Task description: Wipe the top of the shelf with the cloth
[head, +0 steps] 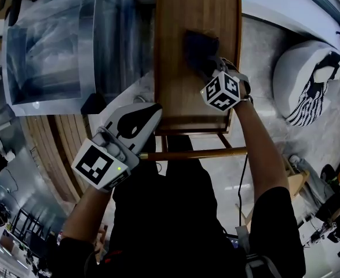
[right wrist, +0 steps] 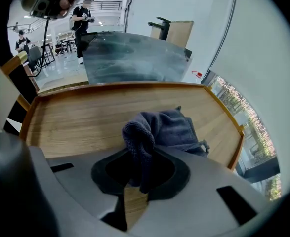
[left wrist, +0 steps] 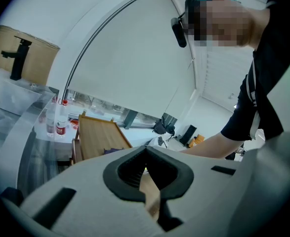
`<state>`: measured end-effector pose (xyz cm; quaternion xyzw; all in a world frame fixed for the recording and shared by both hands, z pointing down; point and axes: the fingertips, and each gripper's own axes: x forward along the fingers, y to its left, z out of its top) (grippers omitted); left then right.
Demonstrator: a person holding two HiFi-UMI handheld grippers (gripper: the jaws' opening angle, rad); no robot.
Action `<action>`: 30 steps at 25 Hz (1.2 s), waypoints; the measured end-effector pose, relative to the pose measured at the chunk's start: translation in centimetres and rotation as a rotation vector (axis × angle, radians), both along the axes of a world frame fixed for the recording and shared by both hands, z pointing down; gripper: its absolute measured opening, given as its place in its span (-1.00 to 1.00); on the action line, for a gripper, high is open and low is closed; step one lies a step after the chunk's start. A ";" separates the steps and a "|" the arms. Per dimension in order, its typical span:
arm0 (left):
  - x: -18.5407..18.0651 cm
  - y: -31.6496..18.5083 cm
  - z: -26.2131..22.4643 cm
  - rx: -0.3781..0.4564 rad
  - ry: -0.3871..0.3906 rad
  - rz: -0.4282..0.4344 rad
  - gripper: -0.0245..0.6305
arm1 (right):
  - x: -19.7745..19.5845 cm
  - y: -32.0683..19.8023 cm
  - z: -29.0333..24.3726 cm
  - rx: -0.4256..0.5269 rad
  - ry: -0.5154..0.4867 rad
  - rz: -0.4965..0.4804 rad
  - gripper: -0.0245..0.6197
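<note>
Head view, shelf: the wooden shelf top [head: 181, 100] runs away from the person, and its near edge lies just under the two grippers.
Head view, cloth: a dark cloth [head: 197, 46] lies bunched on the shelf top, toward the right side.
Head view, right gripper: the right gripper [head: 209, 67] reaches in over the near edge with its front end at the cloth. The grip itself is not readable from above.
Head view, left gripper: the left gripper [head: 151, 116] is held beside the near left corner of the shelf, well apart from the cloth.
Head view, surroundings: a clear container [head: 48, 45] stands to the left of the shelf. A white cushion [head: 306, 83] with a black pattern sits on the floor to the right.
Left gripper view, jaws: the left gripper [left wrist: 145, 149] is clenched, its tips meeting with nothing between them.
Left gripper view, scene: the shelf top [left wrist: 96, 135] shows beyond the jaws, and the cloth [left wrist: 112, 151] is a small dark patch on it. The person's forearm [left wrist: 209, 144] stretches toward the shelf. Two bottles [left wrist: 60, 125] and a black tap [left wrist: 17, 58] stand to the left.
Right gripper view, jaws: the right gripper [right wrist: 141, 154] is clamped on a fold of the cloth [right wrist: 172, 125]. The pinched fold hangs down through the opening behind the tips, and the rest lies heaped on the wood.
Right gripper view, shelf: the shelf top [right wrist: 80, 117] spreads around the cloth. A raised rim [right wrist: 226, 115] bounds the right side, with the cloth near it.
Right gripper view, background: the clear container [right wrist: 130, 53] stands past the far edge. A person [right wrist: 80, 16] stands well away.
</note>
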<state>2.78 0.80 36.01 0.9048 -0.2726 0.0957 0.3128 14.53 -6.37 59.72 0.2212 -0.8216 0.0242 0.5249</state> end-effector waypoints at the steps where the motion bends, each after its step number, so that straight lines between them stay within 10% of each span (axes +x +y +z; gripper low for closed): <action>1: 0.0 0.2 0.0 -0.001 0.001 0.004 -0.87 | 0.0 0.6 0.0 -0.006 -0.003 0.003 -0.76; 30: 1.7 0.5 -2.1 0.080 0.020 0.067 -0.87 | -2.2 17.4 -0.1 -0.394 -0.042 -0.207 -0.76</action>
